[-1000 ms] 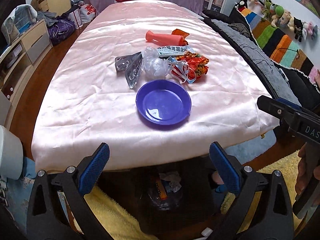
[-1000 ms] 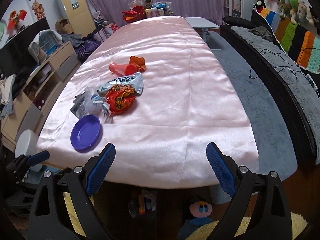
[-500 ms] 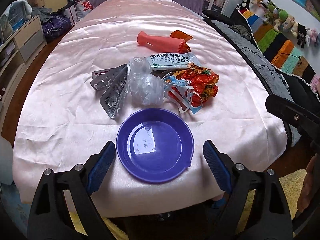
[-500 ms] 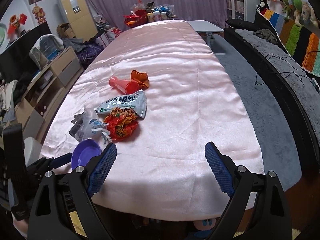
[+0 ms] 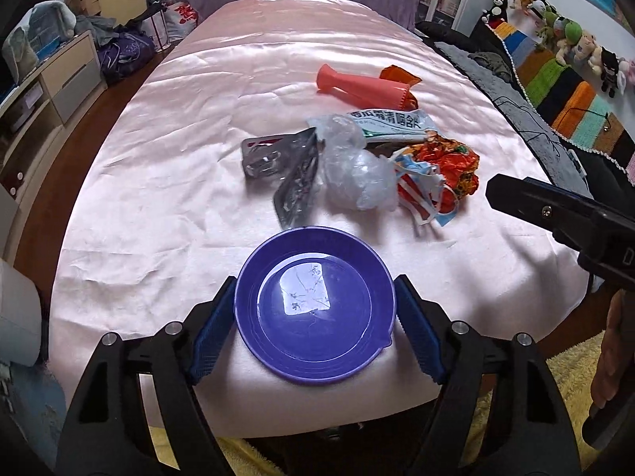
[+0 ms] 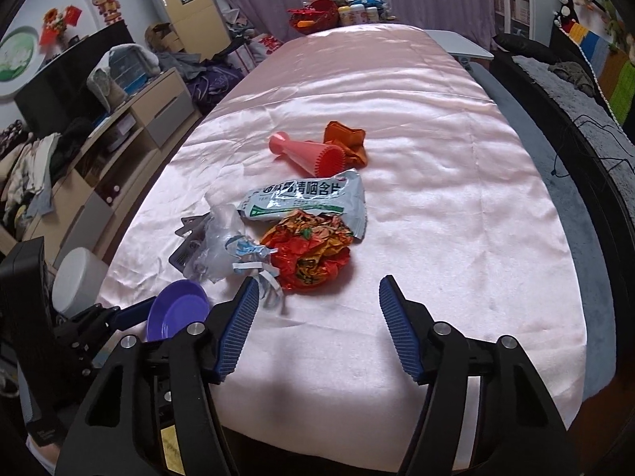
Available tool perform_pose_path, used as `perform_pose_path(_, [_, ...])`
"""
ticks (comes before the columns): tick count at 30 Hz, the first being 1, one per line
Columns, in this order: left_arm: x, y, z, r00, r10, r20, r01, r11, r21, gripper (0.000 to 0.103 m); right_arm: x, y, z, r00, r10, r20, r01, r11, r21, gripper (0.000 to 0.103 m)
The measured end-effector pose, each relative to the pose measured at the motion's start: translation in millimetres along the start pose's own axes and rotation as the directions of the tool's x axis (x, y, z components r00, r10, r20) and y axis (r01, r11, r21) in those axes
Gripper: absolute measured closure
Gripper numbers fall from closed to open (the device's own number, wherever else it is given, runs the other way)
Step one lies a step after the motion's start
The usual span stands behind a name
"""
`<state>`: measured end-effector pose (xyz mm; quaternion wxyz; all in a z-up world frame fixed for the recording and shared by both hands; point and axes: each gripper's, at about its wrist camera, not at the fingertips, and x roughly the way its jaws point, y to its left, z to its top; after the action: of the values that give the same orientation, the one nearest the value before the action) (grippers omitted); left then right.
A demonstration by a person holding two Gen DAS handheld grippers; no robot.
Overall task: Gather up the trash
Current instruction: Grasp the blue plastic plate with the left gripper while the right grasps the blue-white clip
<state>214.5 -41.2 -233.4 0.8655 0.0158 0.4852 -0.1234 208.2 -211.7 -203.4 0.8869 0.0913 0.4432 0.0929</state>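
A pink-draped table (image 5: 166, 182) still carries every scrap: the wrapper pile (image 5: 357, 166) sits mid-table, untouched. Nearer, the left gripper (image 5: 315, 317) is closing around a purple plate (image 5: 313, 305) (pads flanking its rim), while the right gripper (image 6: 317, 329) narrows on nothing. Collection has barely begun.

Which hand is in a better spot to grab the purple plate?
Left. Its tongs already sit on either side of the purple plate and are closing on it. The right tongs are closing over bare pink cloth, beside the wrappers.
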Motion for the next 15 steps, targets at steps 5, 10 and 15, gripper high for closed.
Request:
perform_pose_path(5, [-6,21,-2,1.0,0.008,-0.005,-0.008,0.999,-0.034,0.029,18,18,-1,0.999,0.019,-0.035,-0.021,0.998,-0.054,0.065])
perform_pose_path(10, [-9,30,0,1.0,0.001,0.0,-0.001,0.999,-0.043,0.029,32,31,-1,0.998,0.028,-0.06,-0.033,0.996,-0.085,0.076])
perform_pose_path(15, [-10,32,2,1.0,-0.007,0.004,0.007,0.999,-0.045,0.029,40,34,2,0.997,0.009,-0.07,-0.016,0.995,-0.099,0.08])
